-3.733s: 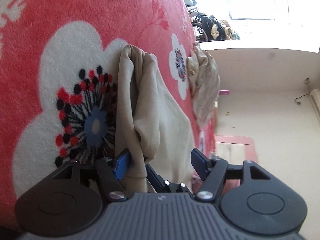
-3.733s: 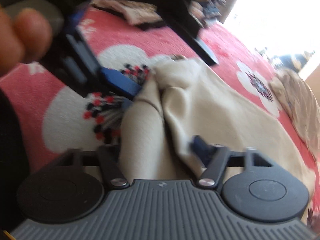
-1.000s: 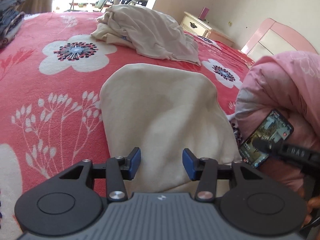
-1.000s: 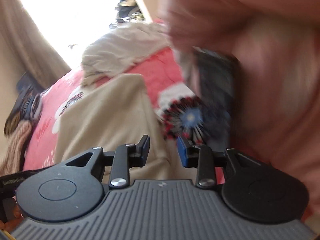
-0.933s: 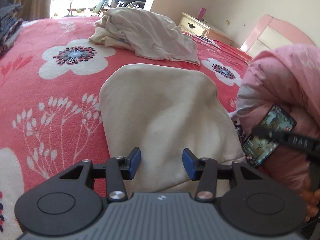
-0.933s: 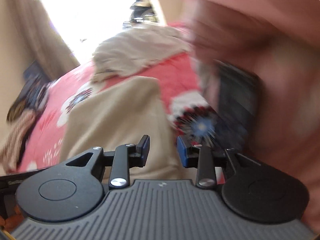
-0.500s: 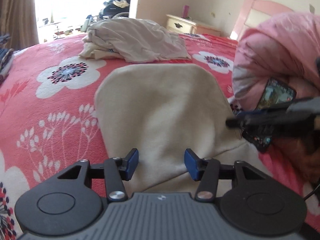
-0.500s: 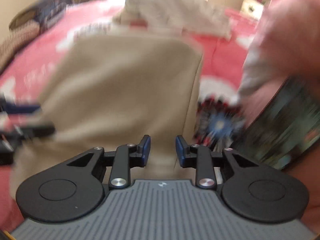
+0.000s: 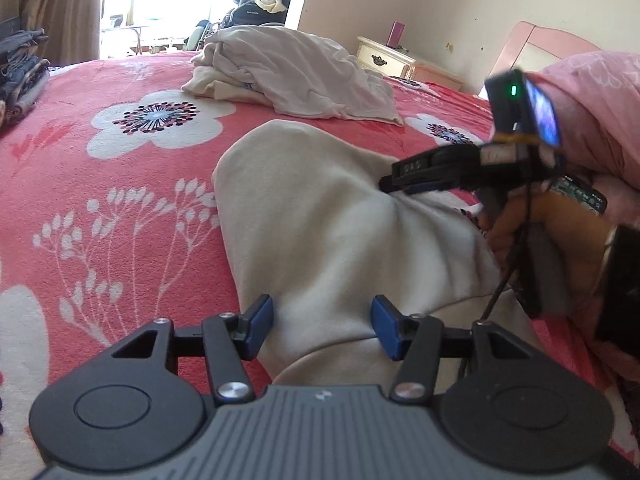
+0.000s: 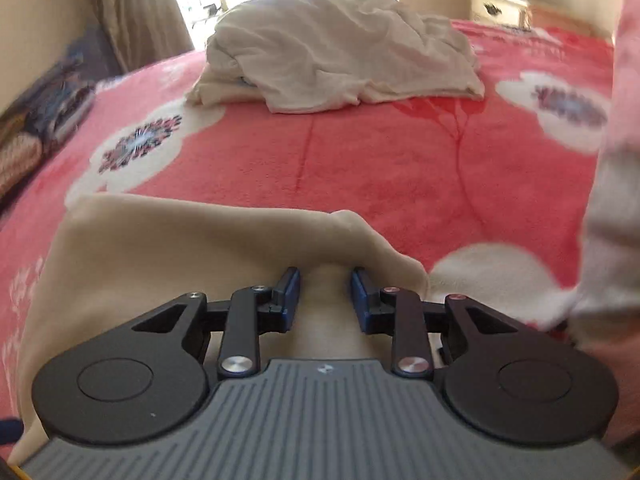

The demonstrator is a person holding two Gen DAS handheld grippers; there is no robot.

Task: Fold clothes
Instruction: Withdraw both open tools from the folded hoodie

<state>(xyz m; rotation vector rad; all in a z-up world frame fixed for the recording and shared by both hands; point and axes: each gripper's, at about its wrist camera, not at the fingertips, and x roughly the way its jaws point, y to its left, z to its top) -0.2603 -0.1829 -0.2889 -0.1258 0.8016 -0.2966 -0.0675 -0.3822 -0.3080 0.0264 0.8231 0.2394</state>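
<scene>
A beige garment [image 9: 312,216] lies folded on the red floral blanket [image 9: 120,184]. My left gripper [image 9: 322,330] hovers over its near end. Its jaws are opening, the cloth lies below and between the blue pads, and they do not press on it. A hand holds my right gripper [image 9: 390,186], whose tip rests at the garment's right edge, where creases radiate. In the right wrist view the right gripper [image 10: 326,298] stands narrowly open. A raised ridge of the beige garment [image 10: 160,248] sits between its pads and is not visibly pinched.
A crumpled pile of pale clothes [image 9: 296,72] lies further back on the bed. Folded jeans [image 9: 20,68] are stacked at the left edge. A pink quilt [image 9: 592,112] bulges on the right, with a phone [image 9: 580,196] beside it. A nightstand [image 9: 400,60] stands by the wall.
The right gripper swung in from the quilt side onto the garment's right edge, bunching the cloth there. The left gripper sank a little towards the near end and its jaws widened.
</scene>
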